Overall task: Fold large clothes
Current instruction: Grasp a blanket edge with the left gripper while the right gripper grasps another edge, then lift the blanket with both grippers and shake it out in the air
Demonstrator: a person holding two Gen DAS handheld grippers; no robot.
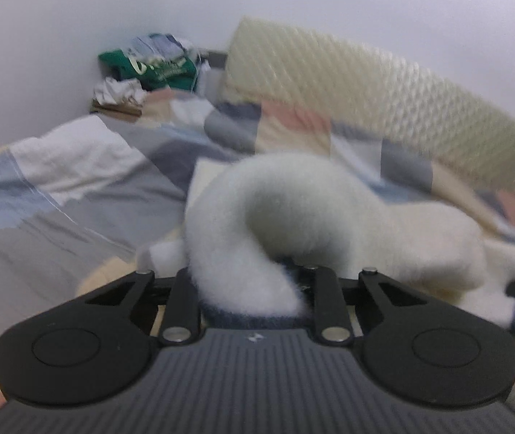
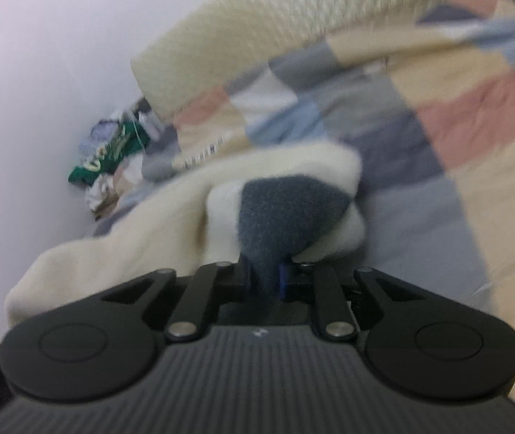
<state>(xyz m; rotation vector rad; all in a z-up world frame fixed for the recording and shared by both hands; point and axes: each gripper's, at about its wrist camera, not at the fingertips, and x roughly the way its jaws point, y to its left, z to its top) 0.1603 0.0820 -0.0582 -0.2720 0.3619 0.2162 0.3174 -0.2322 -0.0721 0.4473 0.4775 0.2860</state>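
A fluffy cream-and-blue fleece garment (image 2: 170, 209) is clamped by both grippers — left gripper (image 1: 246, 289), right gripper (image 2: 264, 278) — over the patchwork-quilted bed (image 2: 474, 137).

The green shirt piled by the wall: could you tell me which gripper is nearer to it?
Neither clearly. The green shirt lies far off in the corner; the left gripper and right gripper both grip the fleece garment.

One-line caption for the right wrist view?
Right gripper shut on the fluffy cream-and-navy garment above a patchwork quilt.
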